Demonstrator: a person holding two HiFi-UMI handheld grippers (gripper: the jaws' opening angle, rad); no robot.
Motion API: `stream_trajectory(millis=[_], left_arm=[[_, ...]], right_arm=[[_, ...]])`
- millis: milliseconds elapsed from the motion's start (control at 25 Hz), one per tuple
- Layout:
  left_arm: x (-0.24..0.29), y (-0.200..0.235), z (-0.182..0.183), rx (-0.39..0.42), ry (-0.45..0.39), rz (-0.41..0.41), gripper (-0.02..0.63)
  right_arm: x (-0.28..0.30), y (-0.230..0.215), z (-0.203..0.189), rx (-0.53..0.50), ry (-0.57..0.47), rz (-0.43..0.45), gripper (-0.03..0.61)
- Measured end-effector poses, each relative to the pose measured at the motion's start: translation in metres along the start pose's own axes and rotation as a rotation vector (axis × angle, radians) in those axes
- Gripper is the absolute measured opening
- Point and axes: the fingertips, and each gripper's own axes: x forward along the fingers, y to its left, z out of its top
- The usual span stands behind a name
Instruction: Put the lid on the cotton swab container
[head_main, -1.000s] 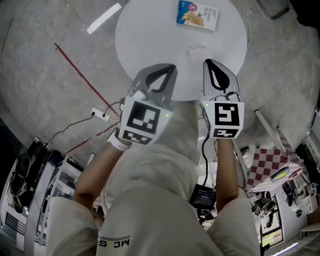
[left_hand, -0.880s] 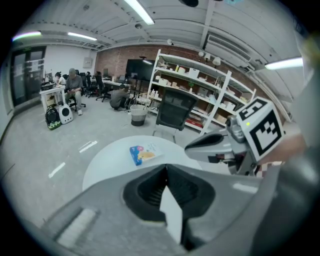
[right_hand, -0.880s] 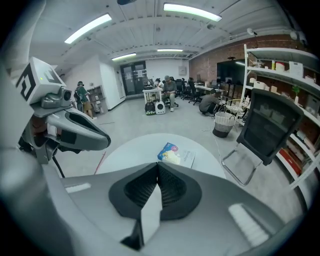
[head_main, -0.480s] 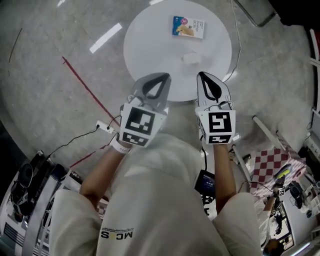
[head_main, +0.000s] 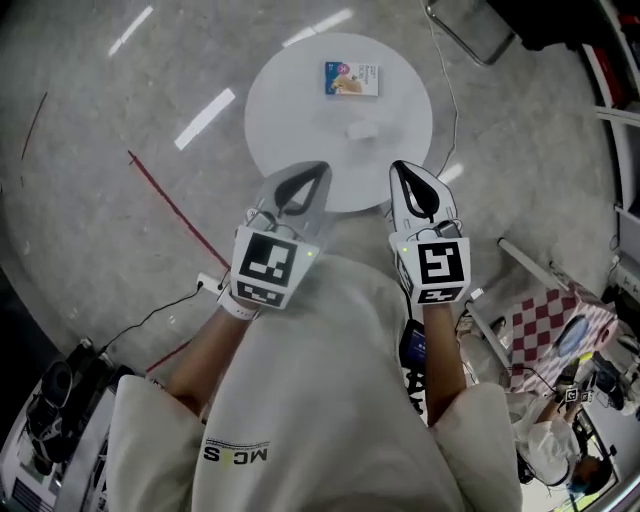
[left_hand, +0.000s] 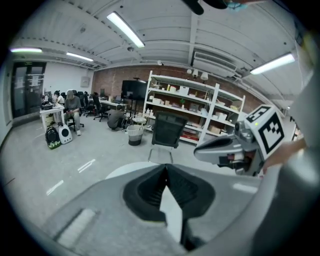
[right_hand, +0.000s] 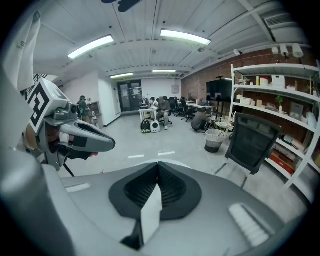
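A round white table (head_main: 290, 105) stands on the floor ahead of me. On it sit a small pale translucent container (head_main: 362, 130) near the middle and a blue-and-white box (head_main: 351, 78) at the far side; I cannot make out a separate lid. My left gripper (head_main: 322, 167) and right gripper (head_main: 397, 165) hover side by side over the table's near edge, well short of the container. Each is shut with nothing in it. The left gripper view shows the shut left gripper (left_hand: 166, 166) and the right gripper (left_hand: 235, 147) beside it. The right gripper view shows the shut right gripper (right_hand: 158, 164).
A red line (head_main: 170, 195) and a power strip with cable (head_main: 208, 285) lie on the floor at left. A black office chair (left_hand: 167, 131), a waste basket (left_hand: 134, 135) and white shelves (left_hand: 200, 107) stand beyond the table. A red-checkered cloth (head_main: 545, 330) is at lower right.
The head view has pulled up and back, so the table looks smaller and farther. Both grippers stay shut and now sit at the table's near edge.
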Motion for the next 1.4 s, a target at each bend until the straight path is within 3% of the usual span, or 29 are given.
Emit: stream_trajectory(millis=[360, 640, 1400], left_arm=[[-0.040, -0.011, 0.033, 0.041, -0.079, -0.020, 0.000], [-0.068, -0.017, 0.043, 0.061, -0.124, -0.014, 0.000], [-0.098, -0.029, 0.059, 0.094, -0.186, -0.055, 0.000]], right_arm=[[-0.056, 0.003, 0.042, 0.036, -0.108, -0.084, 0.000], [-0.091, 0.020, 0.062, 0.032, -0.197, -0.095, 0.000], [-0.124, 0.039, 0.075, 0.013, -0.258, -0.154, 0.000]])
